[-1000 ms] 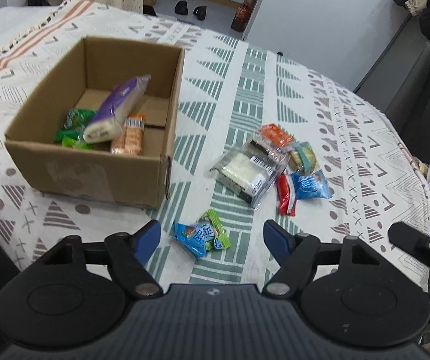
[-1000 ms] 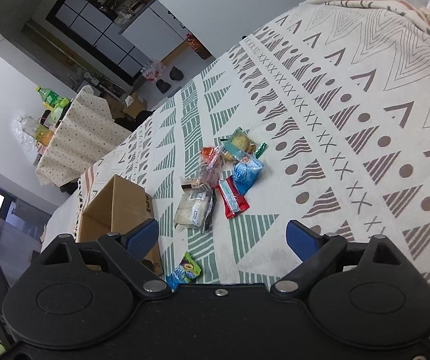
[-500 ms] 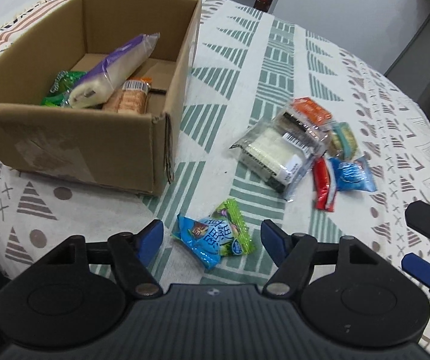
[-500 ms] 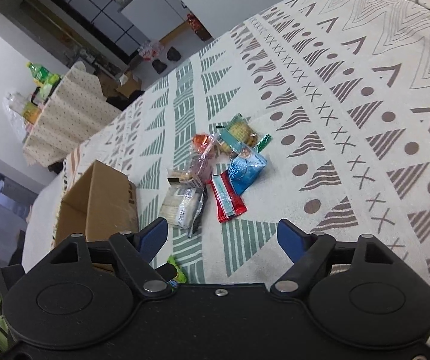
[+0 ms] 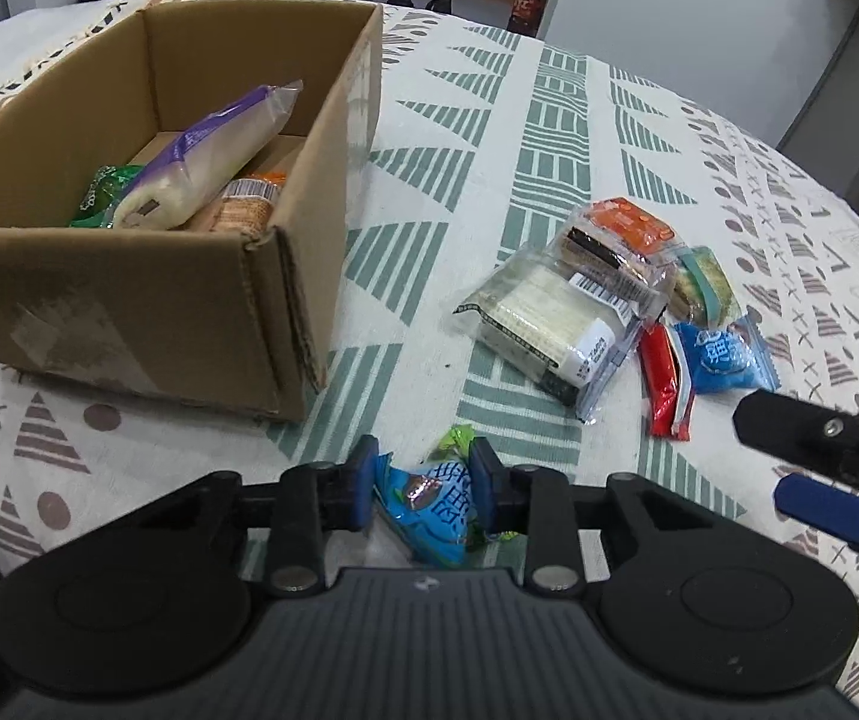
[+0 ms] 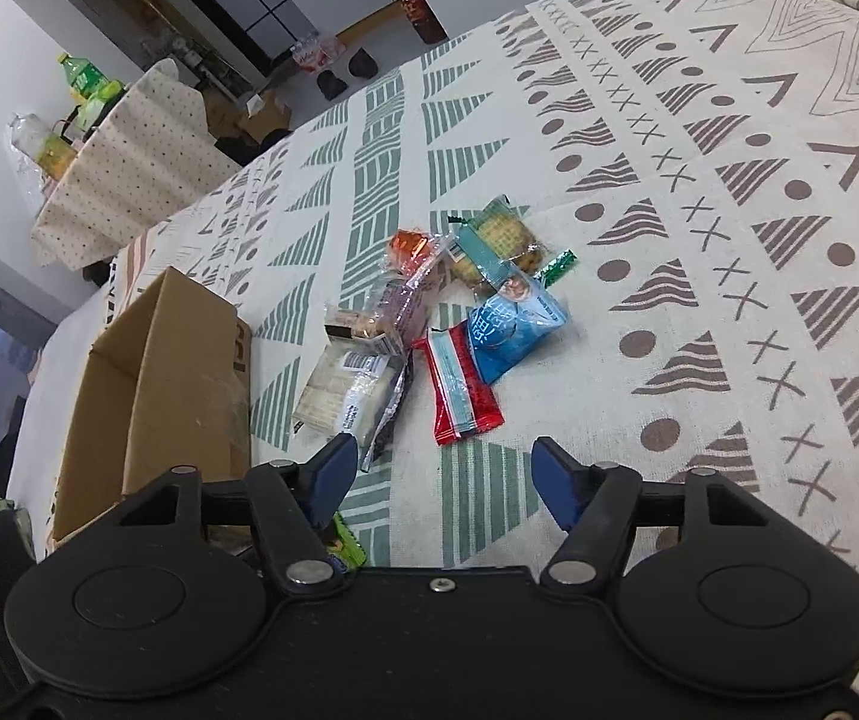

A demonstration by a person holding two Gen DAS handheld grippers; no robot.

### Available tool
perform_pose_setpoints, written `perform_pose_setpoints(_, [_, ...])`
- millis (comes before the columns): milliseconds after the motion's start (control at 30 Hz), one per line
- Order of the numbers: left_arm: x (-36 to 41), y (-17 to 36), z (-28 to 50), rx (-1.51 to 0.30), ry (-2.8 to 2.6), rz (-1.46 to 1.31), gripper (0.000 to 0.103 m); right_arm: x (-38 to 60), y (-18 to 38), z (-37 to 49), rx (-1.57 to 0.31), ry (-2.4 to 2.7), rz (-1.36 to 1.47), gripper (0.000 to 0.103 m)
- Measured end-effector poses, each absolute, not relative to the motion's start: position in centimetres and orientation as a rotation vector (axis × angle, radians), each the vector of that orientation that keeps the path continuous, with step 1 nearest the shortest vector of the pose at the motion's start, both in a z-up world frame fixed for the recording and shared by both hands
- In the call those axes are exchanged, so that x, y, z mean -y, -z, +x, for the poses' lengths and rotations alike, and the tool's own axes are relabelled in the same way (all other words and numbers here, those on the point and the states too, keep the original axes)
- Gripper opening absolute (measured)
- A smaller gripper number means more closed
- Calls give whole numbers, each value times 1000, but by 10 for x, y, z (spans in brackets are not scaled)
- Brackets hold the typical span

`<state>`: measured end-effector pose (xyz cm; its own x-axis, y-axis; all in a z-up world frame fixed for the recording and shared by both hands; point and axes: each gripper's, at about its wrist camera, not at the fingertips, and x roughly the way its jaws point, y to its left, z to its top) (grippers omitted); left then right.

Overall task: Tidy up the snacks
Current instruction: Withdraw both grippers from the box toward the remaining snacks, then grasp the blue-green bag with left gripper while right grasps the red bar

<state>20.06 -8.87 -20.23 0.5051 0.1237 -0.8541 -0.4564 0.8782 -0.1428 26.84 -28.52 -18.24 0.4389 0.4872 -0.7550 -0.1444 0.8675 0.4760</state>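
My left gripper [image 5: 423,483] is shut on a blue snack packet [image 5: 429,507] that lies on the tablecloth with a green packet [image 5: 456,441] beside it. To its left stands an open cardboard box [image 5: 129,306] holding a purple-and-white packet [image 5: 207,162], a green one and an orange one. A heap of snacks lies to the right: a clear cracker pack [image 5: 555,318], a red bar [image 5: 663,384], a blue packet [image 5: 723,357]. My right gripper [image 6: 444,474] stands open just short of the red bar [image 6: 459,384] and the blue packet [image 6: 510,324].
The cardboard box [image 6: 159,384] sits left of the heap in the right wrist view. A patterned tablecloth [image 6: 699,192] covers the round table. A second table with bottles [image 6: 87,84] stands far off. The right gripper's finger [image 5: 825,507] shows at the right edge of the left wrist view.
My left gripper has come down and forward and shut on the blue packet. My right gripper has moved closer to the heap and stays open.
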Motion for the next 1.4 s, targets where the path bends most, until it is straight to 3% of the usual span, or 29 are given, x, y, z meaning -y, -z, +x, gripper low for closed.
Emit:
perform_pose_setpoints(333, [92,183,203,-954,-303,-407,27,267,193,301,-1060,-400,300,58])
perform_pose_setpoints(567, [89,159,207,-894,-265,-426,27,257,200,313,-1074,-411,270,47])
perform_pose_setpoints(833, [85,150,220,-862,-250,-441,27,247,210,324,-1094,-391,219,45])
perform_pose_setpoints(933, [82,151,227,-864,-246,-454,27,244,212,323,-1091,-396,188,37])
perform_pose_setpoints(967, [81,152,228,-864,-247,-454,27,244,213,322,-1098,-405,183,27])
perform_pose_setpoints(1000, [81,152,229,-866,-248,-456,27,244,215,321,-1107,-416,182,26])
perform_pose_setpoints(1400, [78,136,219,-851,-248,-442,27,262,195,308,-1080,-433,308,21])
